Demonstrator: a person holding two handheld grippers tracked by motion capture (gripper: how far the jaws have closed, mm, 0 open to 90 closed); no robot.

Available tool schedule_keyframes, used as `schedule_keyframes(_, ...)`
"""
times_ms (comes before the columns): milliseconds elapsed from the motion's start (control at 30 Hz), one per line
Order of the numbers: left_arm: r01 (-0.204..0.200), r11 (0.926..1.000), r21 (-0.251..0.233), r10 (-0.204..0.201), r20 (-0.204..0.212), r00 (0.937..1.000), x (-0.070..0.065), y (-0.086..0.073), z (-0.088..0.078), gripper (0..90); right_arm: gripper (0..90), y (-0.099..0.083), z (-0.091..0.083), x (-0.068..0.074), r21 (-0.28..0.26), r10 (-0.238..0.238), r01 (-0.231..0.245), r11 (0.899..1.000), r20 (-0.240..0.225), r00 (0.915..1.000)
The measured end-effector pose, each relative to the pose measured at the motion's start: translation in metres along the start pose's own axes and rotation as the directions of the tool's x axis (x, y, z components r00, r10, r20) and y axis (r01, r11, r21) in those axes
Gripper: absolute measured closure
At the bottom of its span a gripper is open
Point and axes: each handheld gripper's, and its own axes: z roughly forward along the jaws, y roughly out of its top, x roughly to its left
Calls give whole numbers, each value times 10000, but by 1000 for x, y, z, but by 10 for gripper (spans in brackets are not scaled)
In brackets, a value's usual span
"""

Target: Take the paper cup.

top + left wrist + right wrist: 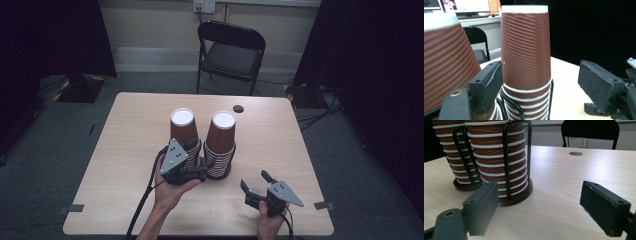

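Left cup stack: upside-down brown ribbed cups nested in a black wire holder. It stands near the middle of the worktop and serves as the landmark here.
Left gripper: low against the near side of the left cup stack, its tips pointing into the gap towards the neighbouring stack. In the left gripper view the jaws stand spread and clamp nothing; one jaw lies just in front of the left stack's wall.
Right cup stack: just to the right of the left cup stack, in its own wire holder, close but apart.
Right gripper: further right of the left cup stack and nearer the person, above the worktop. Its jaws are released and wide, and it holds nothing.
Step in hand: likely lining up a grasp on one cup.
How to do it well: bring the jaws higher, above the wire loops, so the pads meet only the top cup. Squeeze lightly, since the paper wall will probably dent. Lift straight up along the stack's axis so the cup below does not come along.
Spare gripper: it could steady the holder's base.
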Motion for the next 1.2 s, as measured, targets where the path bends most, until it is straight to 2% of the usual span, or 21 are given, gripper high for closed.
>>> schedule_keyframes(67, 79, 10000, -54, -79, -12, 10000, 1, 1, 0, 222, 148, 0, 0, 0, -13, -3, 3, 10000, 8, 10000)
schedule_keyframes(167, 336, 9993, -146, -336, 45, 9994, 3, 6, 3, 205, 148, 0, 0, 0, -2, -6, 6, 10000, 3, 10000)
schedule_keyframes(333, 238, 9997, -95, -238, -95, 9997, 2, 10, 8, 182, 149, 0, 0, 0, 6, 7, -7, 10000, 5, 10000)
schedule_keyframes(367, 202, 9998, 46, -201, -198, 9996, 1, 13, 11, 183, 148, 0, 0, 0, 6, 7, -7, 10000, 4, 10000)
schedule_keyframes(533, 278, 9995, 165, -277, -81, 9996, 3, 16, 17, 173, 148, 0, 0, -1, 6, 30, -30, 10000, -14, 10000)
schedule_keyframes(667, 58, 9993, 371, -52, -158, 9999, 3, 21, 24, 166, 148, 0, 0, -1, 5, 26, -26, 10000, -18, 10000)
schedule_keyframes(700, 126, 9992, 383, -113, -320, 9994, 3, 23, 26, 164, 149, 0, 0, 0, 19, 25, -25, 10000, -4, 10000)
schedule_keyframes(867, 257, 9991, 340, -248, -257, 9994, 6, 27, 31, 156, 149, 0, 0, 0, 18, 39, -39, 10000, -25, 10000)
schedule_keyframes(933, 208, 9990, 393, -195, -332, 9993, 5, 28, 33, 158, 149, 0, 0, 0, 39, 51, -51, 10000, -2, 10000)
schedule_keyframes(967, -32, 9988, 488, 57, -508, 9987, 3, 31, 36, 158, 149, 0, 1, 0, 50, 20, -20, 10000, 9, 10000)
schedule_keyframes(1200, 156, 9989, 439, -132, -548, 9984, 5, 37, 45, 158, 149, 0, 0, 0, 44, 38, -38, 10000, 2, 10000)
